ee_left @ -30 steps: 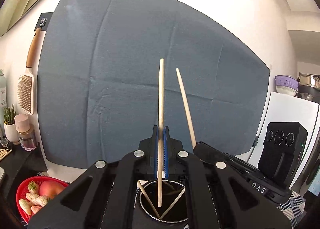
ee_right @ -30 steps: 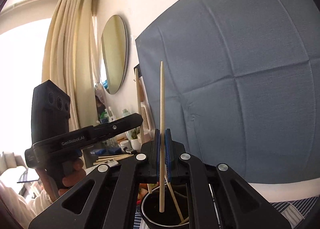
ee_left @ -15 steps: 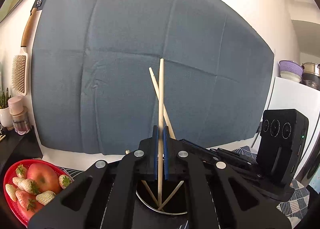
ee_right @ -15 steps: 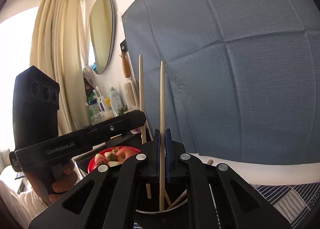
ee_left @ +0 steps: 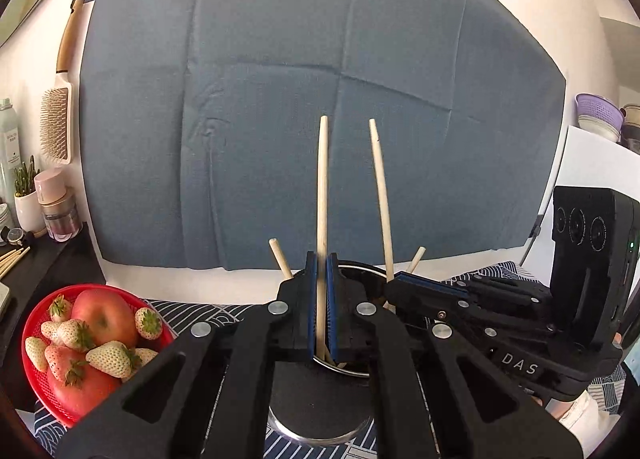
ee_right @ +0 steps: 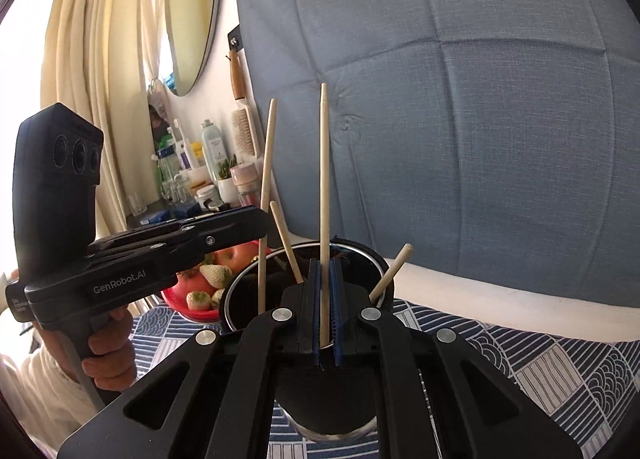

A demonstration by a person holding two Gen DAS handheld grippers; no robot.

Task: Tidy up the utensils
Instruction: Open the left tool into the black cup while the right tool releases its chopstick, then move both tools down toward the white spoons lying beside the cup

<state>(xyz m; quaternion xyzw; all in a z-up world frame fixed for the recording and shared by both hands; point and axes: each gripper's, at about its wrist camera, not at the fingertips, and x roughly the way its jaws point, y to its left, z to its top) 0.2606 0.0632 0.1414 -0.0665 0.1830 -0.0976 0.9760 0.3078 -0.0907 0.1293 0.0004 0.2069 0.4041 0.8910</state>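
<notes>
- The left claw (ee_left: 321, 279) is clamped narrow on a wooden chopstick (ee_left: 322, 195), which stands upright between its blue pads (ee_left: 311, 299), lower end inside a dark metal-rimmed cup (ee_left: 320, 399).
- The right claw (ee_right: 325, 287) is likewise pinched tight on a second chopstick (ee_right: 324, 179), held upright with its lower end over the mouth of the same cup (ee_right: 240, 291).
- In the left wrist view the right claw (ee_left: 394, 283) comes in from the right side just above the cup rim, its chopstick (ee_left: 380, 195) tilted slightly away from the left one; the two sticks are apart.
- In the right wrist view the left claw (ee_right: 256, 219) reaches in from the left, its chopstick (ee_right: 266, 187) dipping into the cup, with a hand (ee_right: 108, 347) wrapped round its handle.
- Two shorter chopsticks (ee_right: 286, 243) already rest in the cup, leaning outward against opposite sides of the rim.
- The cup sits on a blue-and-white patterned cloth (ee_right: 540, 363) covering the bench, toward the back edge, near the wall hung with a blue fabric sheet (ee_left: 320, 79).
- A red basket of fruit (ee_left: 36, 379) stands on the bench to the left of the cup, near it.
- More chopsticks (ee_left: 12, 257) lie on a dark shelf beyond the left edge.
</notes>
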